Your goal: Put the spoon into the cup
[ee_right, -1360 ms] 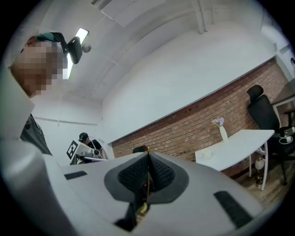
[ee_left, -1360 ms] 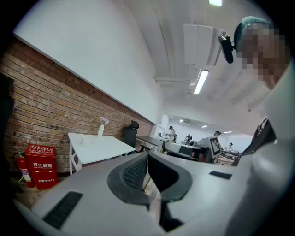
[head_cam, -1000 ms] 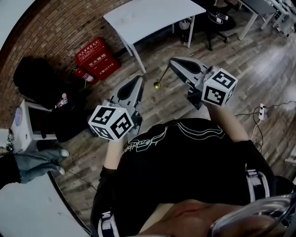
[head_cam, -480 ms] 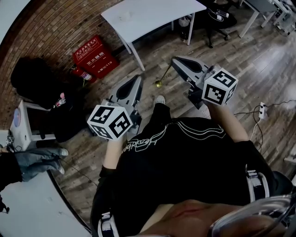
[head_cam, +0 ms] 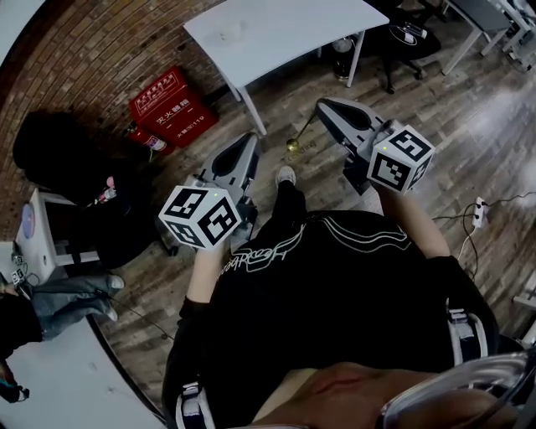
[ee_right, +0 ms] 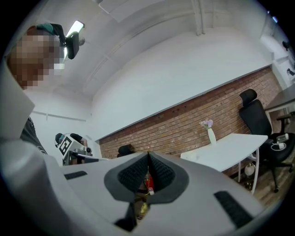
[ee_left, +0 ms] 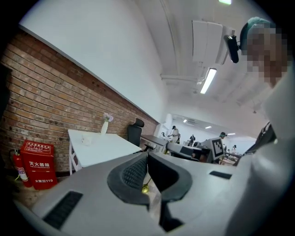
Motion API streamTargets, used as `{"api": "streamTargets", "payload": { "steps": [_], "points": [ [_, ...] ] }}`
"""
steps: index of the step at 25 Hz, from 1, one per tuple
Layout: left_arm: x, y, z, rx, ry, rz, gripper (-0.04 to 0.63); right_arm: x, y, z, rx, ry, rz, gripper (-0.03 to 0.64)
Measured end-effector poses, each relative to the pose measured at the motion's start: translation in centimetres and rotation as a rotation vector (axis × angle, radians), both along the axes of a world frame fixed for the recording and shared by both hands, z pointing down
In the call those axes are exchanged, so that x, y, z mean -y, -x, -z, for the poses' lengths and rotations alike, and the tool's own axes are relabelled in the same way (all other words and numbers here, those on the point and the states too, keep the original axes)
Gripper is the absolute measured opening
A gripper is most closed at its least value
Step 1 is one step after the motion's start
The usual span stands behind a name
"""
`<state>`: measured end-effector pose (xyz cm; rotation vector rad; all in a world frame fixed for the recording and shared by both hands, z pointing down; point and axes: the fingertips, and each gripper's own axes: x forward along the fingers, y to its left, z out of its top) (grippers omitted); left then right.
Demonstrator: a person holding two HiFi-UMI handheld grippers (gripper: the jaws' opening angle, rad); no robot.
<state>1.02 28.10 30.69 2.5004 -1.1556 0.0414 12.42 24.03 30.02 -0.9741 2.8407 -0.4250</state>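
Observation:
A thin gold spoon hangs from my right gripper, which is shut on the end of its handle, bowl down over the wooden floor. In the right gripper view the spoon's bowl shows low between the closed pads. My left gripper is shut with nothing in it, a little left of the spoon; its own view shows the spoon's bowl beyond the jaws. A small pale cup stands on the white table ahead, next to a vase.
A red fire-equipment box and an extinguisher stand by the brick wall left of the table. A black office chair is at the table's right end. A dark heap lies at the left. My shoe shows below the spoon.
Both grippers have moved forward toward the white table, the spoon going along in the right one. A foot has come into view under them.

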Motion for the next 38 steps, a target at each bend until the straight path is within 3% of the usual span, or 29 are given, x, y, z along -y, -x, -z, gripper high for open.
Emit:
{"api": "streamTargets", "payload": {
  "steps": [16,22,28,38],
  "points": [
    [32.1,7.0,1.1,0.046,0.055,0.017,0.006,31.4,4.3,0.7,-0.009,0.042,-0.088,0.0],
    [42.1,11.2,-1.2,0.008,0.126,0.073,0.006,41.0,7.3,-0.6,-0.013,0.08,-0.077,0.0],
    [46.4,12.4,-2.4,-0.004,0.145,0.078,0.006,45.5,9.7,-0.5,-0.061,0.042,-0.08,-0.002],
    [49.0,14.1,-4.5,-0.024,0.198,0.116,0.006,50.7,12.2,-0.4,-0.065,0.05,-0.031,0.0]
  ]
}}
